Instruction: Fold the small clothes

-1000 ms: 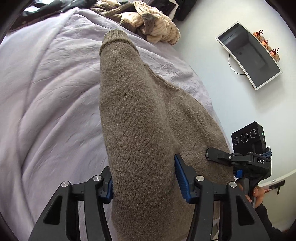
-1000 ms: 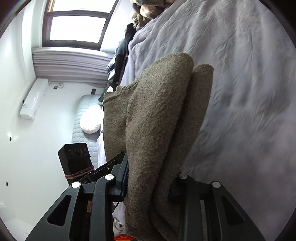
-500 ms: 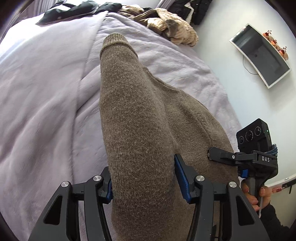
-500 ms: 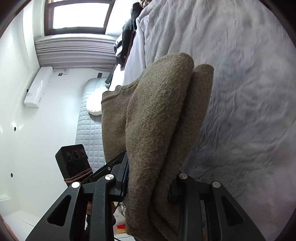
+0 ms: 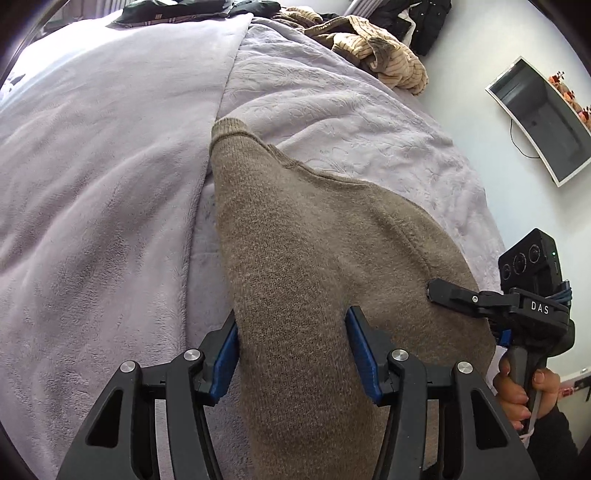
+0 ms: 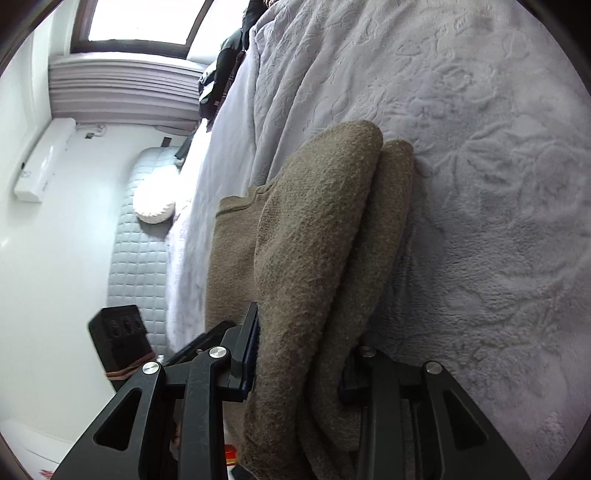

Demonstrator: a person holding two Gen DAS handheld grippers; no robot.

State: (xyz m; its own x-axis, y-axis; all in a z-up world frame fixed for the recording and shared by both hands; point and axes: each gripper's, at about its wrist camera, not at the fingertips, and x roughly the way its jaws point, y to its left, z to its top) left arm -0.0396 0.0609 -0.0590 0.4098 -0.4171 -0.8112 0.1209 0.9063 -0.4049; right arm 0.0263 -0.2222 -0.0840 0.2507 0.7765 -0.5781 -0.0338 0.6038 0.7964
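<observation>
A brown knitted sweater (image 5: pixel 295 240) lies folded lengthwise, its far end resting on the lilac bed cover (image 5: pixel 92 184). My left gripper (image 5: pixel 293 350) is shut on its thick near end, blue pads pressing both sides. To the right, my right gripper (image 5: pixel 443 291) grips the sweater's other edge, held by a person's hand (image 5: pixel 517 387). In the right wrist view the sweater (image 6: pixel 325 221) shows as two rolled layers between the right gripper's (image 6: pixel 299 362) pads. Its jaws are opening slightly, with the fabric still touching both pads.
A heap of beige striped clothes (image 5: pixel 380 55) and dark garments (image 5: pixel 184 11) lie at the bed's far end. A screen (image 5: pixel 543 118) hangs on the white wall. The right wrist view shows a window (image 6: pixel 140 22), a quilted headboard (image 6: pixel 136 258) and a white pillow (image 6: pixel 155 206).
Both grippers have carried the sweater forward and down over the bed. Its far end now lies on the cover. The body spreads wider between the grippers.
</observation>
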